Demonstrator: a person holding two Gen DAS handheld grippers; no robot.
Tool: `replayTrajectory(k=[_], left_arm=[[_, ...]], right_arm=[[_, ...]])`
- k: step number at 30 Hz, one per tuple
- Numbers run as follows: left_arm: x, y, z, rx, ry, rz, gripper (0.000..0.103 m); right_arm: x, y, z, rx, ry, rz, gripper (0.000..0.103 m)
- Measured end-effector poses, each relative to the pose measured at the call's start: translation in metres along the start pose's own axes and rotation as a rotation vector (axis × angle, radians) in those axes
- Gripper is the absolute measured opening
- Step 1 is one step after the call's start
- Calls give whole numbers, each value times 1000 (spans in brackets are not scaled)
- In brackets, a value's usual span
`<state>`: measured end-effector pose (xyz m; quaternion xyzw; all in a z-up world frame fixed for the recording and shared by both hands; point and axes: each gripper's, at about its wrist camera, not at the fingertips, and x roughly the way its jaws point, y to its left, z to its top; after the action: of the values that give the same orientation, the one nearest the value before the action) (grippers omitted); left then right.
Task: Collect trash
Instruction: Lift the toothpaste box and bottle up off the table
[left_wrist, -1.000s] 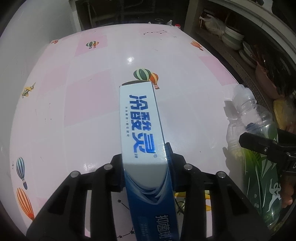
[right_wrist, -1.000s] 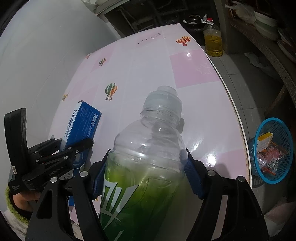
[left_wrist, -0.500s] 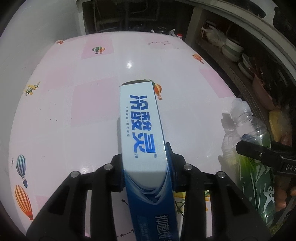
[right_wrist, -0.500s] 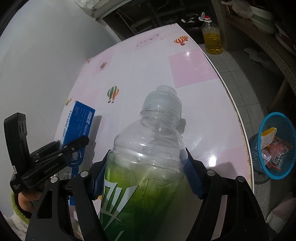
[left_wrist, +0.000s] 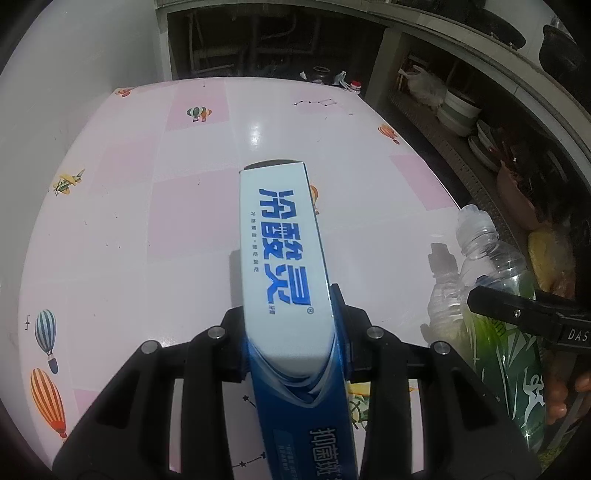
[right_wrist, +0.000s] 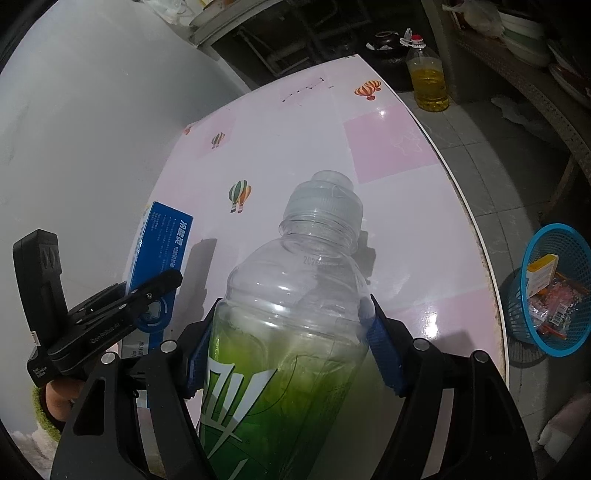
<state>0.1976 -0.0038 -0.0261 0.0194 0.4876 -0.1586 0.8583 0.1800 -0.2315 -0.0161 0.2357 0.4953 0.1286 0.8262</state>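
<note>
Above the pink-checked balloon-print desk (left_wrist: 122, 229), the left hand-held gripper (left_wrist: 291, 332) pinches a long blue-and-white cardboard box (left_wrist: 280, 258); at its 3 o'clock, the right hand-held gripper (right_wrist: 291, 343) clamps a clear green-labelled plastic bottle (right_wrist: 295, 295).

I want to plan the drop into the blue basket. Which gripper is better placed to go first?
Probably the right gripper: it holds the bottle, and the basket is on the floor on its side. The left gripper, with the box, is farther away.

Both the left gripper (left_wrist: 291, 339) and the right gripper (right_wrist: 291, 347) angle downward, fingers clamped, side by side.
</note>
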Motion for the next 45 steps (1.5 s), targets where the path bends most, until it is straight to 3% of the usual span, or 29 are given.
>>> replayTrajectory(k=[20, 45], left_arm=[[-20, -2, 13, -5, -69, -35, 33], [-28, -5, 19, -4, -102, -59, 33]], right_arm=[[-20, -4, 2, 33, -43, 63, 70], [-27, -9, 4, 40, -53, 94, 70]])
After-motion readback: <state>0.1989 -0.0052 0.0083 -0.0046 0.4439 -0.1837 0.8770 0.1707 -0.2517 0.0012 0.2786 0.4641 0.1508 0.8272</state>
